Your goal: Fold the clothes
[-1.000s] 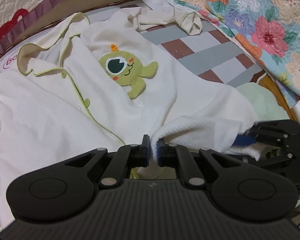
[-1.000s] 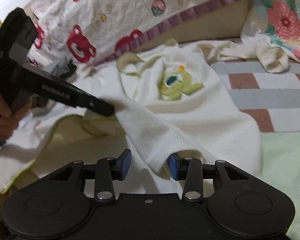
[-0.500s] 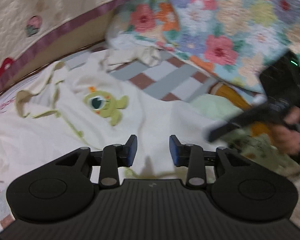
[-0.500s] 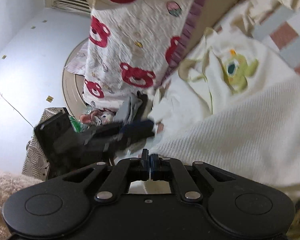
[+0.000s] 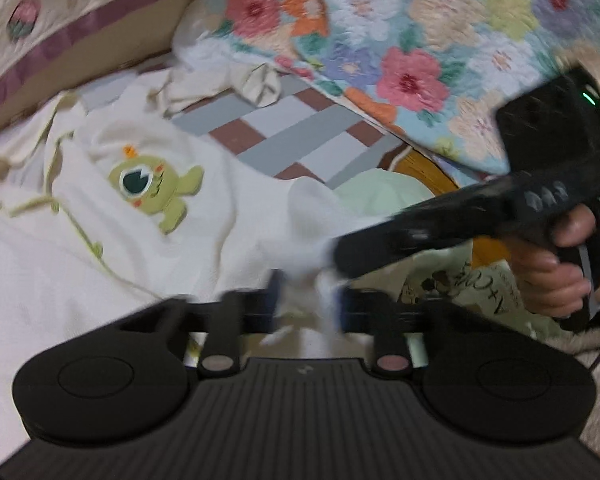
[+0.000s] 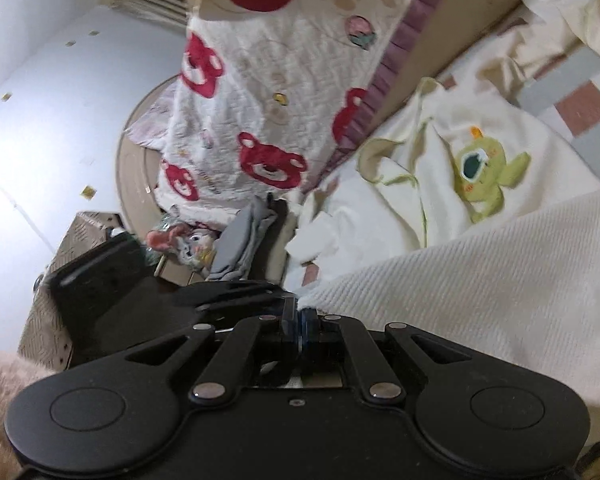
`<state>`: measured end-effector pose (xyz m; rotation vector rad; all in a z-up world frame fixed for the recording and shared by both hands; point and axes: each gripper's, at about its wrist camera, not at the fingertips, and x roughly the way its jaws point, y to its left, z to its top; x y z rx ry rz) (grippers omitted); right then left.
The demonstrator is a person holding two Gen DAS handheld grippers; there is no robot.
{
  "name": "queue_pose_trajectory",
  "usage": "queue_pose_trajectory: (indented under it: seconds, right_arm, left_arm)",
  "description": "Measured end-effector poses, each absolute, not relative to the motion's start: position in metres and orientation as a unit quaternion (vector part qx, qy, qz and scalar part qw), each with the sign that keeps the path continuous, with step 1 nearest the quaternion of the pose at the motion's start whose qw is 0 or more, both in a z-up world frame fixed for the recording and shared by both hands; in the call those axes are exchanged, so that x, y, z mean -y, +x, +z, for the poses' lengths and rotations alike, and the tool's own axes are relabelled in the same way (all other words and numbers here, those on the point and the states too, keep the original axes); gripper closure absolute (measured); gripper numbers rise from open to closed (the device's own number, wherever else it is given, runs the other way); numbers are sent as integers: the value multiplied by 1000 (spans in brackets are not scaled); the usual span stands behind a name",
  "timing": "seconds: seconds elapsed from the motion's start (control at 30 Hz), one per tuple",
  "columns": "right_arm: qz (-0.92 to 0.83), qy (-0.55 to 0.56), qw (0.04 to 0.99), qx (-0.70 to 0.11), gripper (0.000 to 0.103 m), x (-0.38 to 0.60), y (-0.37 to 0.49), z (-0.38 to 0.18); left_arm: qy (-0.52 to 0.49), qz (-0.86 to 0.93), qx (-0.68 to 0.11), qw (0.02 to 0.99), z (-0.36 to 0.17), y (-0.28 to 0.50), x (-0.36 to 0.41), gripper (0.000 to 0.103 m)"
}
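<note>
A cream pyjama shirt [image 5: 112,264] with a green one-eyed monster patch [image 5: 152,192] lies spread on the bed; it also shows in the right wrist view as the shirt [image 6: 480,288]. My left gripper [image 5: 309,300] is blurred and its jaws are closing, with a raised fold of the shirt's hem bunched between the pads. My right gripper [image 6: 300,314] is shut on the ribbed edge of the same fold. In the left wrist view the right gripper [image 5: 340,254] comes in from the right, held by a hand [image 5: 552,276], and its tip meets the cloth just above my left jaws.
A checked grey and brown sheet [image 5: 284,136] covers the bed. A floral quilt [image 5: 420,40] lies at the back right, a bear-print quilt [image 6: 260,100] at the left. Another cream garment [image 5: 228,84] is crumpled behind the shirt. A pale green cloth [image 5: 380,192] and grey folded clothes [image 6: 240,240] lie nearby.
The left gripper let go of the hem, opened, and now has cloth between its jaws again. The right gripper shut on the hem and lifted it. Both views rose and tilted.
</note>
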<state>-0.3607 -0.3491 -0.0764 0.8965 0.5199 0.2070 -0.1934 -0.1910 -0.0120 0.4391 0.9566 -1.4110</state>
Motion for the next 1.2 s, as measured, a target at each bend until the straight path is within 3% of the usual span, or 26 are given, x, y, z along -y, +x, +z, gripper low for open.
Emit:
queue_pose_trajectory:
  seconds: [0.03, 0.1, 0.17, 0.23, 0.33, 0.4, 0.6, 0.63, 0.67, 0.7, 0.87, 0.97, 1.2]
  right_arm:
    - [84, 387, 881, -258, 96, 347, -368, -72]
    - [49, 295, 912, -281, 92, 342, -380, -65]
    - [-20, 123, 931, -345, 79, 322, -391, -71]
    - [-63, -3, 919, -389, 77, 304, -400, -87]
    - [-78, -89, 897, -425, 71, 286, -415, -111]
    - [-71, -80, 894, -434, 62, 281, -420, -119]
    - [-115, -75, 901, -412, 62, 292, -406, -137]
    - [-120, -64, 902, -409, 63, 298, -401, -141]
    - [-125, -52, 904, -406, 75, 305, -395, -145]
    - [-128, -29, 908, -397, 102, 312, -393, -144]
    - [-95, 210, 936, -265, 101, 360, -439, -74]
    - [-91, 289, 927, -222, 101, 376, -479, -52]
    - [-141, 317, 887, -304, 102, 368, -497, -114]
  left_arm:
    - [191, -613, -416, 644, -12, -192, 189, 100]
    - [195, -606, -402, 658, -8, -193, 184, 100]
    - [189, -604, -397, 665, -5, -193, 177, 100]
    - [178, -604, -396, 668, -2, -192, 171, 100]
    - [183, -603, -389, 672, 2, -195, 170, 100]
    - [183, -601, -388, 674, 4, -196, 170, 100]
    - [171, -600, -396, 674, 6, -192, 168, 100]
    - [165, -602, -398, 672, 7, -191, 167, 100]
    - [160, -605, -401, 670, 7, -189, 166, 100]
    - [156, -606, -407, 665, 8, -187, 165, 100]
    - [138, -644, -432, 615, 24, -182, 161, 100]
    - [133, -656, -466, 579, 24, -183, 161, 100]
    - [208, -641, -547, 497, -18, -202, 184, 99]
